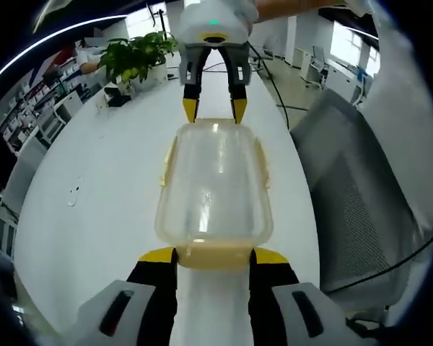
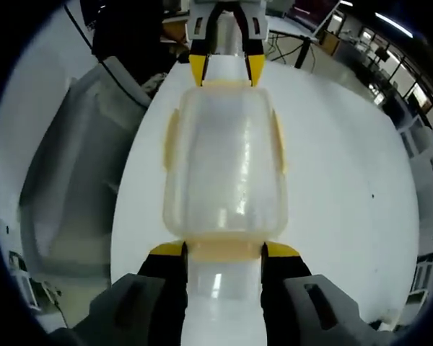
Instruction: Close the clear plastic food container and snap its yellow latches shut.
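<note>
Left gripper [image 1: 213, 256] fingers sit apart at bottom centre of the left gripper view, yellow tips flanking the near yellow latch [image 1: 215, 254] of the clear container [image 1: 215, 184]; pinching it or just beside it, cannot tell. Right gripper [image 1: 215, 109] at top centre of that view, its fingers spread at the container's far end, tips touching or just off the rim. In the right gripper view, the right gripper [image 2: 224, 251] has fingers parted either side of its near latch [image 2: 224, 249], grip unclear; the left gripper [image 2: 226, 71] is at top centre against the far end. Container [image 2: 224, 162] lies mid-frame, lid on, side latches [image 2: 172, 137] along its long edges. White surface [image 1: 101, 187] underneath. Potted plant [image 1: 133, 54] upper left, grey chair [image 1: 353, 187] at right of the left gripper view.
</note>
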The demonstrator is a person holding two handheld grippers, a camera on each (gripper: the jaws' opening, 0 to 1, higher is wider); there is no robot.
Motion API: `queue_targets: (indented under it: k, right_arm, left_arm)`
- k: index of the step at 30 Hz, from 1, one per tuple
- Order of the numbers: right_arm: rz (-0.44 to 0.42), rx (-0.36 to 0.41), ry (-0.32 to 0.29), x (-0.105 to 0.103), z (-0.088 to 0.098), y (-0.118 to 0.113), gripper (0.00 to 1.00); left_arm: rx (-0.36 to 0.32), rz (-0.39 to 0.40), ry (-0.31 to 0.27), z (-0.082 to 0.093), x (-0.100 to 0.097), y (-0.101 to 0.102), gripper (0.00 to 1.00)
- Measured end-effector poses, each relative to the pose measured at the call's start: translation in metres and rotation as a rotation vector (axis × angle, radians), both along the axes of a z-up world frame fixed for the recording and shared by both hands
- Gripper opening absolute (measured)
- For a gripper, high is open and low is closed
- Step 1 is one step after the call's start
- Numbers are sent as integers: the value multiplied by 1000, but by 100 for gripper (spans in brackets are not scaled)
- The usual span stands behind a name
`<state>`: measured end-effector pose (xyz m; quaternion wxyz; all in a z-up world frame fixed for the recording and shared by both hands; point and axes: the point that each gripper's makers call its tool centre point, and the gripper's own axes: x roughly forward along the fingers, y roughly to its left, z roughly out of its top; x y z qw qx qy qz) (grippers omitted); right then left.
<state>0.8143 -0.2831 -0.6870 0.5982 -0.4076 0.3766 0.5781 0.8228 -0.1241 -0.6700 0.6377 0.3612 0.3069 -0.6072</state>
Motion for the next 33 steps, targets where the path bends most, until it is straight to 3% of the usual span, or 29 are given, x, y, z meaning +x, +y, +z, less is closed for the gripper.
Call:
queue_targets:
  k: [18, 33]
  right_arm:
    - [-64, -25, -21, -2, -7, -65, 36]
    - [-59, -69, -12, 0, -22, -95, 36]
  left_arm:
    - [-27, -69, -26, -10, 12, -65, 32]
    - [-54, -74, -22, -30, 14, -97, 32]
